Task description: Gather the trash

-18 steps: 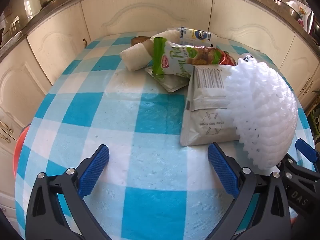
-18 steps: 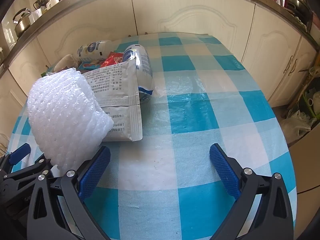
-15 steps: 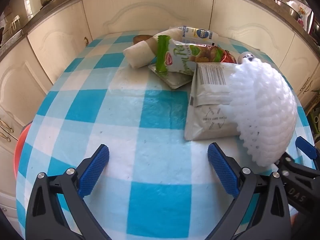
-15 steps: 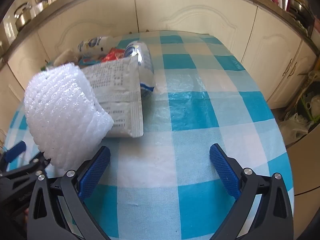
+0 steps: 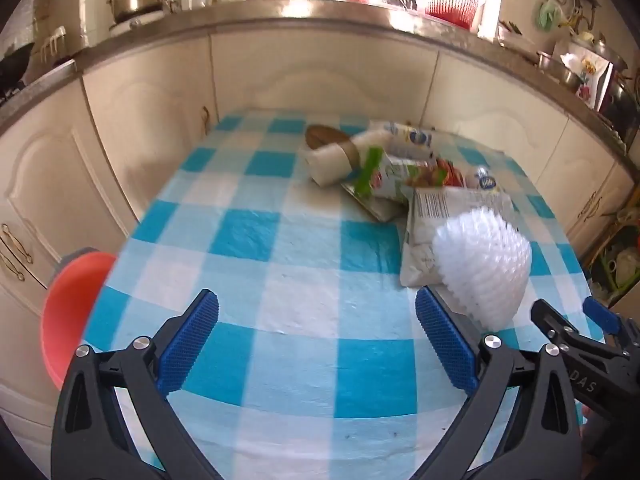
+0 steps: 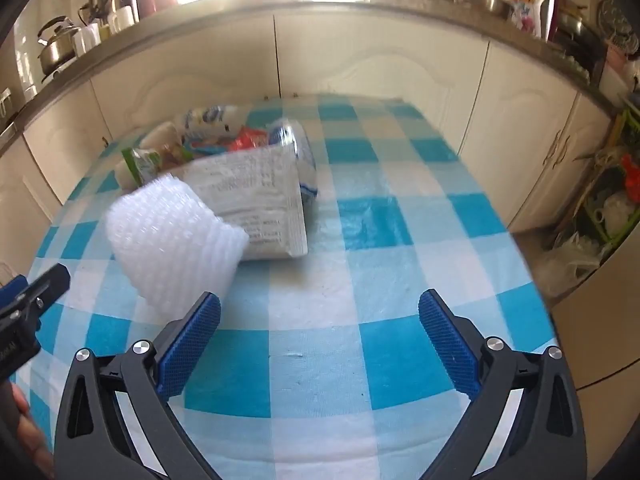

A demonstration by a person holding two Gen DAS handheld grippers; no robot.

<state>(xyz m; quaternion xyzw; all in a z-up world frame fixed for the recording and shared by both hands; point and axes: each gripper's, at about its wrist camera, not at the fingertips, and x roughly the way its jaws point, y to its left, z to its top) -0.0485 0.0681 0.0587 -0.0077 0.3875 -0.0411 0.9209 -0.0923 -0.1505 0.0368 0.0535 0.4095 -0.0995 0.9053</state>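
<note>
A pile of trash lies on the blue-checked table: a white foam net, a grey-white pouch, a green snack bag, a white roll and a plastic bottle. My left gripper is open and empty, above the near table, left of the foam net. My right gripper is open and empty; the foam net lies just beyond its left finger. The pouch and a crushed bottle lie behind it.
A red bowl-like thing sits off the table's left edge. Cream cabinets ring the table, with a worktop of kettle and pots above. A cluttered rack stands to the right. The right gripper shows in the left wrist view.
Both grippers have pulled back and tilted up, so the trash pile looks farther off and the worktop shows. The trash has not moved. Both stay open.
</note>
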